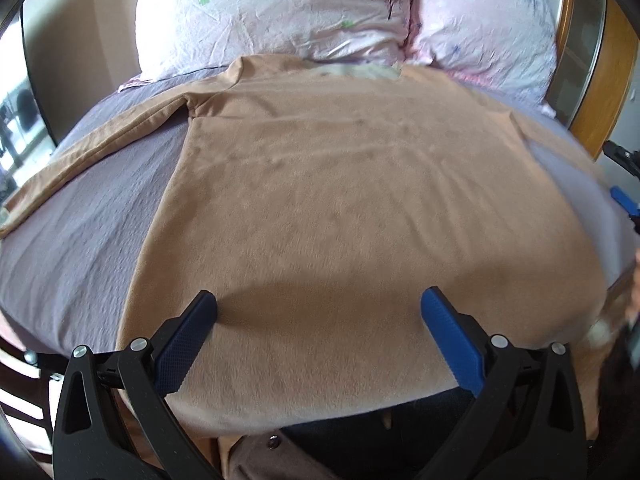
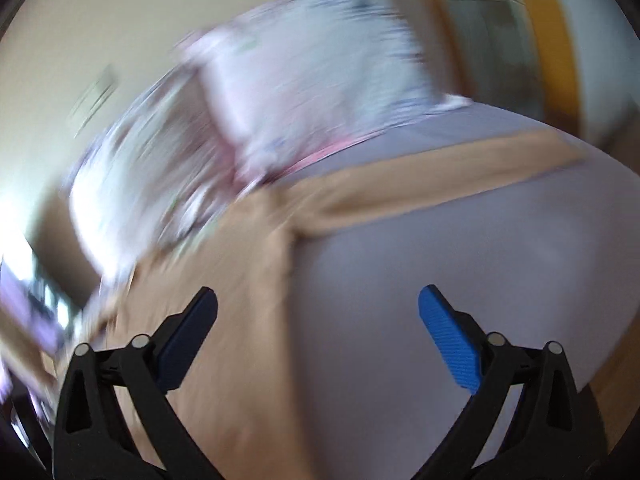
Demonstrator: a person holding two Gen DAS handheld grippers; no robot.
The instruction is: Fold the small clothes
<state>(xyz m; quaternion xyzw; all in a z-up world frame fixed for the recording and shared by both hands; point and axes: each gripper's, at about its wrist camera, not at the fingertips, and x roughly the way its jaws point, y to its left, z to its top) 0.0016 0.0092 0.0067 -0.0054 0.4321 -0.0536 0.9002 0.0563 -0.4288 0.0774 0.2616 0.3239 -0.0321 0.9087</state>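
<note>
A tan long-sleeved shirt [image 1: 340, 184] lies flat on the bed, collar toward the pillows, its left sleeve [image 1: 92, 148] stretched out to the left. My left gripper [image 1: 318, 304] is open and empty above the shirt's hem. In the blurred right wrist view the shirt's body [image 2: 224, 280] and its right sleeve [image 2: 440, 184] show. My right gripper [image 2: 318, 304] is open and empty over the shirt's right edge. Its tip also shows in the left wrist view at the far right [image 1: 624, 200].
A grey-purple sheet [image 1: 80, 248] covers the bed. Two pink flowered pillows [image 1: 272, 12] lie at the head. A wooden headboard [image 1: 600, 72] stands at the back right. A wall is on the left.
</note>
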